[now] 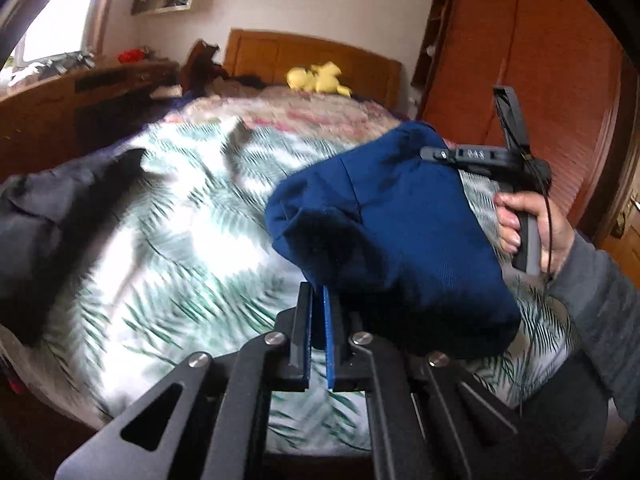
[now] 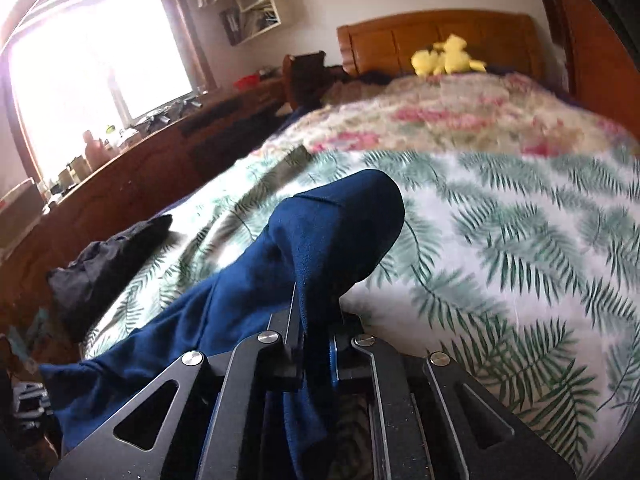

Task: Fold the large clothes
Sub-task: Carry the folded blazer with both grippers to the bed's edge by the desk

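While both claws were pinching the blue garment (image 1: 400, 232) above the leaf-print bedspread (image 1: 180, 220), left gripper (image 1: 318, 300) and right gripper (image 2: 316, 312) needed level, taut spreading (cloth hung bunched) before any clean fold was laid.

The bed's (image 2: 500, 240) middle and right side lie bare and passable. A black garment (image 2: 104, 256) blocks its left edge; a yellow toy (image 2: 444, 58) sits by the headboard (image 2: 440, 36).
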`<action>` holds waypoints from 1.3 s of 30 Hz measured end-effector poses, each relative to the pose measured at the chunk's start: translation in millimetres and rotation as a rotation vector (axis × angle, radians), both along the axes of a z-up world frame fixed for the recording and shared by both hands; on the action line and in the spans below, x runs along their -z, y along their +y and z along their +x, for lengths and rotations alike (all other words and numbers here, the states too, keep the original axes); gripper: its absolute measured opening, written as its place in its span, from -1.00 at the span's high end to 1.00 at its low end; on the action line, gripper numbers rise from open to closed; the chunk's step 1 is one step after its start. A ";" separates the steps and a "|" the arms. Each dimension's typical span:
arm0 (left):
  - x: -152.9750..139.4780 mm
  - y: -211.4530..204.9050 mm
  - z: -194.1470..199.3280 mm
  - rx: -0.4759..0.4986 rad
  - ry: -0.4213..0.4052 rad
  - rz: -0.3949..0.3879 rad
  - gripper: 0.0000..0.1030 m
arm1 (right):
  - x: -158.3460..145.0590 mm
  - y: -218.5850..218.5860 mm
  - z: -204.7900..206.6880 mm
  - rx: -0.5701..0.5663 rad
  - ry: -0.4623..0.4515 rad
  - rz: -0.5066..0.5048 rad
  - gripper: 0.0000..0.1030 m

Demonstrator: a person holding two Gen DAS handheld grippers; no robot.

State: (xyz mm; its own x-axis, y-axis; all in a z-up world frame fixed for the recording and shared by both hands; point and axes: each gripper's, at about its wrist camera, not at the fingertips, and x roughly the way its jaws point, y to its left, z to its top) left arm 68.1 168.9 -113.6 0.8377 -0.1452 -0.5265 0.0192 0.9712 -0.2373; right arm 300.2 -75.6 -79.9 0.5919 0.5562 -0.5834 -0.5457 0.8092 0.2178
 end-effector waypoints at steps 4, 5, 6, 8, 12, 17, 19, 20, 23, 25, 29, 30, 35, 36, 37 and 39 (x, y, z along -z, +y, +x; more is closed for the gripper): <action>-23.2 47.5 -3.8 -0.064 -0.053 0.027 0.95 | -29.3 44.8 -6.9 -0.044 -0.057 -0.041 0.90; -30.0 62.0 -6.2 -0.086 -0.072 0.038 0.95 | -34.7 57.1 -8.9 -0.050 -0.076 -0.053 0.90; -36.1 75.1 -8.7 -0.103 -0.084 0.050 0.95 | -41.1 72.4 -10.5 -0.059 -0.091 -0.062 0.90; -49.2 107.3 -14.6 -0.149 -0.109 0.065 0.95 | -56.4 109.0 -11.4 -0.088 -0.114 -0.066 0.90; -69.4 176.6 -25.8 -0.283 -0.129 0.114 0.96 | -77.2 186.6 -11.0 -0.163 -0.142 -0.092 0.90; -82.5 260.2 -48.0 -0.448 -0.120 0.159 0.97 | -99.3 302.6 -23.7 -0.291 -0.206 -0.109 0.91; -85.6 285.9 -56.0 -0.501 -0.107 0.184 0.97 | -101.1 343.2 -30.5 -0.330 -0.216 -0.100 0.91; -86.4 299.5 -59.6 -0.531 -0.099 0.200 0.97 | -100.8 364.0 -32.6 -0.351 -0.219 -0.096 0.91; -81.2 337.8 -64.5 -0.604 -0.064 0.222 0.97 | -94.8 421.1 -36.9 -0.390 -0.216 -0.082 0.91; -72.5 357.0 -65.7 -0.628 -0.032 0.214 0.97 | -87.8 445.1 -37.3 -0.402 -0.217 -0.091 0.90; -46.9 372.1 -60.5 -0.655 0.034 0.222 0.99 | -48.8 484.0 -32.1 -0.408 -0.142 -0.156 0.89; -43.5 372.5 -62.2 -0.672 0.030 0.239 0.99 | -39.5 488.8 -33.1 -0.412 -0.128 -0.183 0.89; -40.5 366.8 -77.6 -0.717 0.049 0.228 0.99 | 7.0 484.1 -36.6 -0.391 -0.078 -0.306 0.77; -39.8 363.8 -81.7 -0.715 0.052 0.221 0.99 | 7.3 480.9 -37.4 -0.386 -0.083 -0.312 0.75; -39.9 363.3 -84.6 -0.711 0.054 0.212 0.99 | 7.6 475.8 -38.6 -0.381 -0.084 -0.318 0.72; -43.8 356.4 -89.2 -0.703 0.051 0.210 0.99 | 3.2 464.4 -43.7 -0.380 -0.081 -0.319 0.67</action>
